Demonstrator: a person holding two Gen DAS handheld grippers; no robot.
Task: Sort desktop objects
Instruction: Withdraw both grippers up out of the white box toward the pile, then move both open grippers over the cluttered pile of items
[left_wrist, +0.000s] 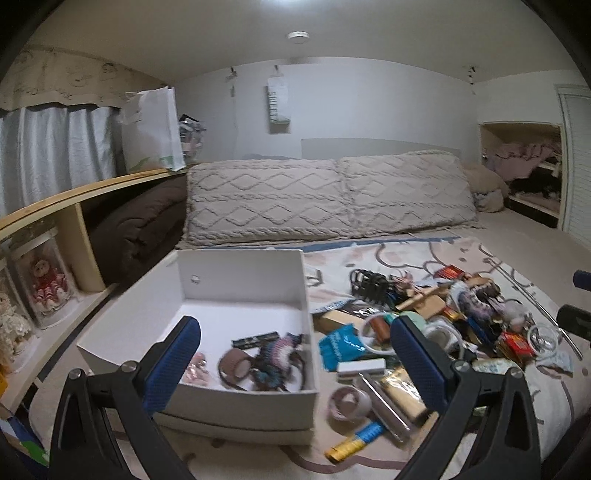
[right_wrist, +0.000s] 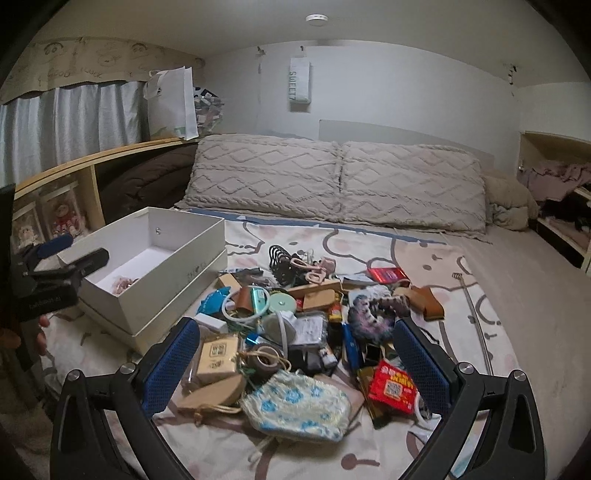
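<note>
1. Nearest the right wrist camera: right gripper (right_wrist: 295, 373), jaws spread wide, holding nothing, poised over a blue-flowered drawstring pouch (right_wrist: 295, 406) and a red snack packet (right_wrist: 393, 386) at the near edge of the clutter pile (right_wrist: 314, 321).
2. Nearest the left wrist camera: left gripper (left_wrist: 295, 365), jaws likewise wide and empty, straddling the right wall of the white box (left_wrist: 306, 288).
3. Inside the box: a brown band (left_wrist: 232, 365), a knitted multicoloured piece (left_wrist: 279, 350), a dark flat strip (left_wrist: 255, 339), something pink (left_wrist: 195, 367), too blurred to name.
4. Just right of the box: blue packet (left_wrist: 338, 345), white block (left_wrist: 362, 367), tape roll (left_wrist: 347, 402), yellow-blue tape measure (left_wrist: 356, 441).
5. Beyond, on the patterned blanket (right_wrist: 424, 251): black hair claw (right_wrist: 282, 262), fuzzy scrunchie (right_wrist: 373, 314).
6. Farthest back: two knitted pillows (right_wrist: 332, 181) against the wall.
</note>
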